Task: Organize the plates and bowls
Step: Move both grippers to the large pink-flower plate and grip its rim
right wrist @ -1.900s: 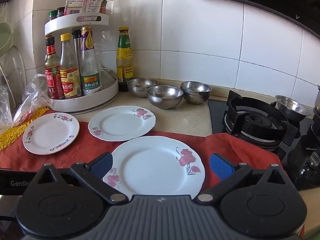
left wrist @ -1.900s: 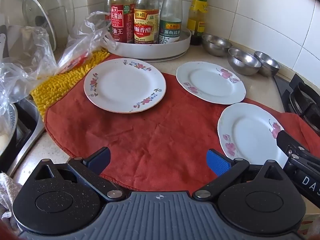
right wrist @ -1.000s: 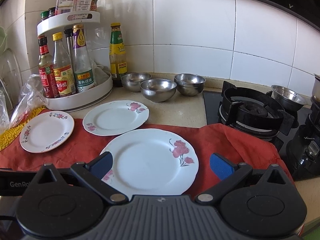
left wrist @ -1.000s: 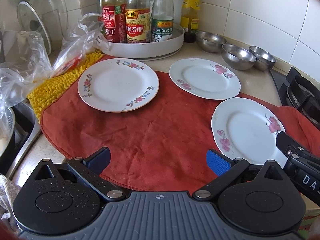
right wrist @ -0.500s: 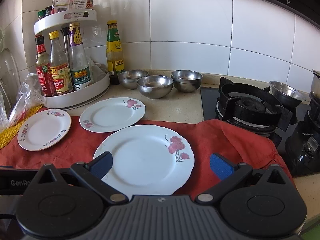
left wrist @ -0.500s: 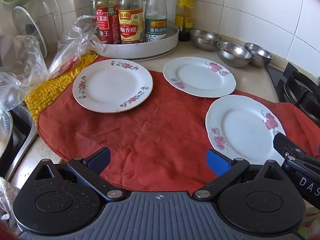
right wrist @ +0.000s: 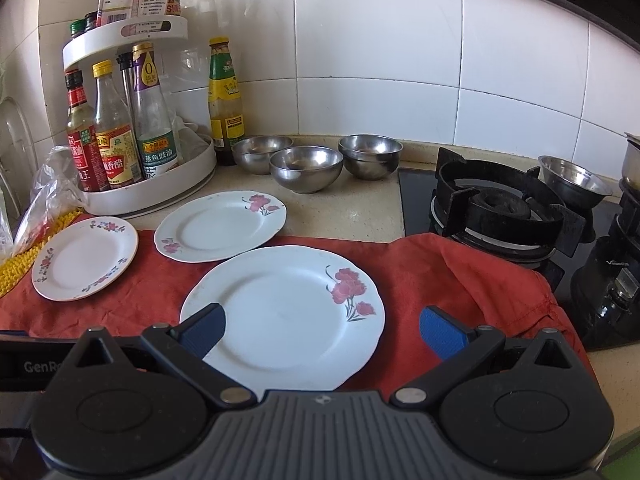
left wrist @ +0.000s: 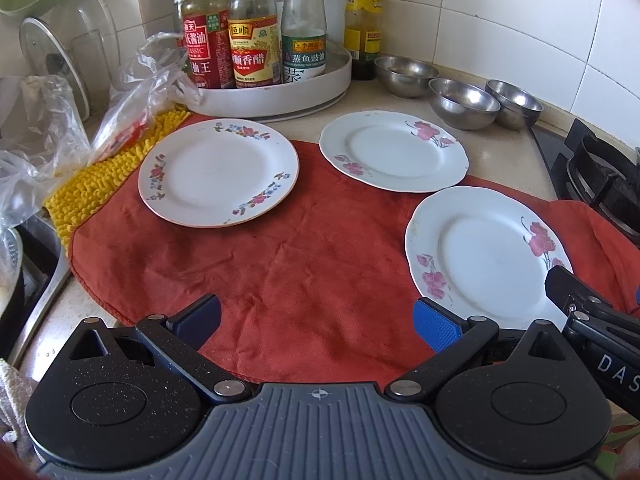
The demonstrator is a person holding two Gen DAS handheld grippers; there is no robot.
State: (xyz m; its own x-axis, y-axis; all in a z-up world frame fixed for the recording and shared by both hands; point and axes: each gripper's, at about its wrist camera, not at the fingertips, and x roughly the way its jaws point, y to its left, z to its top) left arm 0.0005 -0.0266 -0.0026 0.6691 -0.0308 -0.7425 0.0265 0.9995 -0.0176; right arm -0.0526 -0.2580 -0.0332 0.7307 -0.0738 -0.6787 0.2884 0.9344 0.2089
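Red cloth (left wrist: 304, 264) spread across the counter, and three white flowered plates sit apart on it. Left gripper (left wrist: 318, 322) hovers low over bare cloth, blue pads spread wide, nothing between them. Right gripper (right wrist: 322, 330) is released too, spread just above the near edge of the big rose plate (right wrist: 282, 314), holding nothing. Behind that one, the second rose plate (right wrist: 220, 226) lies half on the cloth, half on the counter. Over on the left, the small-flower plate (left wrist: 218, 172) sits beside the yellow mat (left wrist: 96, 184). Three steel bowls (right wrist: 306, 168) line up by the tiled wall, next to the white bottle rack (right wrist: 156, 190). Another steel bowl (right wrist: 574, 180) rests on the gas stove (right wrist: 500, 208) at the right
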